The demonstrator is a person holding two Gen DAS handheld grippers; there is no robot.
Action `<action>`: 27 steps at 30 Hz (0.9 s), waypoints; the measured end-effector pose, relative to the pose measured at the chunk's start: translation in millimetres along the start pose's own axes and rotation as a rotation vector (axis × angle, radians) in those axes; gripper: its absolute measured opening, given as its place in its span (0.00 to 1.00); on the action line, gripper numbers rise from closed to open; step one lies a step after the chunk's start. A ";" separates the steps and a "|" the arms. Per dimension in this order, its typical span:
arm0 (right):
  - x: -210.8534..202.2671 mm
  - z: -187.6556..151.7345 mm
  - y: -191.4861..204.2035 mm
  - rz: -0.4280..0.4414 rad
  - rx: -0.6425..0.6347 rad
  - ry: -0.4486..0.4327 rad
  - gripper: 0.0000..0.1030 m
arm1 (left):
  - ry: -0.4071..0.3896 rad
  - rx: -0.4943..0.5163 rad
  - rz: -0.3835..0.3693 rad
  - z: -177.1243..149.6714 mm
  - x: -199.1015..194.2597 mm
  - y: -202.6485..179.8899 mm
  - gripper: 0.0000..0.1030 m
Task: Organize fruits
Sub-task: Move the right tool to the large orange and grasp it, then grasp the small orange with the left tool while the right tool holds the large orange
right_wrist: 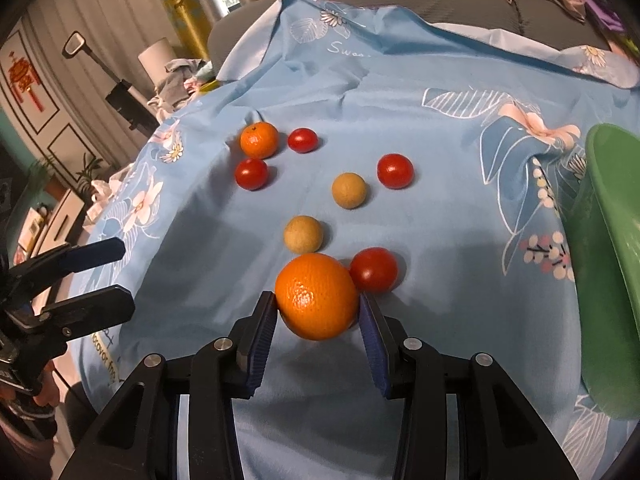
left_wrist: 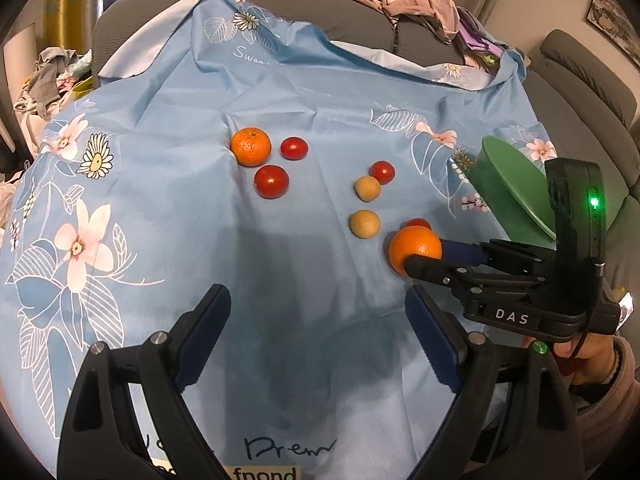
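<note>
A large orange rests low on the blue floral cloth, and my right gripper is shut on it, one pad on each side. In the left wrist view the same right gripper reaches the orange from the right. A red tomato touches the orange's far side. Two tan round fruits lie beyond it. A smaller orange and two tomatoes sit in a cluster further left. My left gripper hangs open over bare cloth.
A green bowl stands tilted at the cloth's right edge, close to the right gripper. Another tomato lies near the far tan fruit. The cloth covers a grey sofa with piled clothes behind. A hand holds the right gripper.
</note>
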State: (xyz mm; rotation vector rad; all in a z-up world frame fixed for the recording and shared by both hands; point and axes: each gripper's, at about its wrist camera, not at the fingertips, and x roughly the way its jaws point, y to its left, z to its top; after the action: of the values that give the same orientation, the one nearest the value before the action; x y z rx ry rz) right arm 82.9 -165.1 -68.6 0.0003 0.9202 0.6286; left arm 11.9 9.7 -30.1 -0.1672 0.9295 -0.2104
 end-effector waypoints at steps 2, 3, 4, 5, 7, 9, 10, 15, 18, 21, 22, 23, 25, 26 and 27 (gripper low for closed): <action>0.9 1.4 -2.0 0.004 0.005 -0.002 0.41 | 0.000 0.003 0.000 1.2 0.6 0.2 0.87; 0.3 2.0 -3.8 0.006 0.011 -0.002 0.41 | 0.001 0.004 0.001 2.1 1.2 0.8 0.87; -0.1 2.7 -4.7 0.008 0.017 -0.004 0.41 | 0.001 0.004 0.002 2.8 1.8 0.5 0.87; -1.2 3.1 -6.2 0.013 0.024 -0.006 0.41 | 0.001 0.005 0.002 3.8 2.6 0.9 0.87; -4.9 4.8 -9.5 0.022 0.037 -0.016 0.41 | 0.005 0.003 0.004 5.1 4.7 1.8 0.87; -8.2 7.1 -11.5 0.029 0.044 -0.028 0.41 | 0.009 0.001 0.005 5.9 6.7 2.5 0.87; -9.7 7.7 -11.8 0.030 0.046 -0.032 0.41 | 0.010 0.001 0.004 6.1 7.6 2.7 0.87; -15.7 17.2 -17.0 0.039 0.064 -0.061 0.41 | 0.013 0.001 0.003 7.9 9.9 5.0 0.87; -17.7 23.7 -21.2 0.044 0.077 -0.077 0.41 | 0.016 0.005 0.008 10.2 11.6 6.8 0.87; -17.9 28.8 -24.0 0.045 0.084 -0.088 0.41 | 0.016 0.006 0.014 14.3 13.9 10.0 0.87; -18.1 30.7 -25.0 0.046 0.087 -0.092 0.41 | 0.016 0.007 0.016 15.6 14.5 9.9 0.87; -18.4 32.8 -26.0 0.049 0.090 -0.095 0.41 | 0.014 0.011 0.019 17.8 15.2 10.8 0.87; -18.8 36.9 -27.5 0.053 0.093 -0.102 0.41 | 0.010 0.020 0.022 23.6 17.1 12.0 0.87; -19.0 40.0 -28.2 0.052 0.094 -0.107 0.41 | 0.008 0.023 0.022 26.0 17.9 12.4 0.87; -19.4 42.5 -28.8 0.052 0.095 -0.112 0.41 | 0.006 0.030 0.027 30.4 19.5 12.9 0.87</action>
State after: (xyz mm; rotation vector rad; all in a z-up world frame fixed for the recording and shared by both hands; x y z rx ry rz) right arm 120.4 -187.5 -35.5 0.1433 0.8430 0.6262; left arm 49.1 18.9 -30.4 -0.1268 0.9340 -0.2000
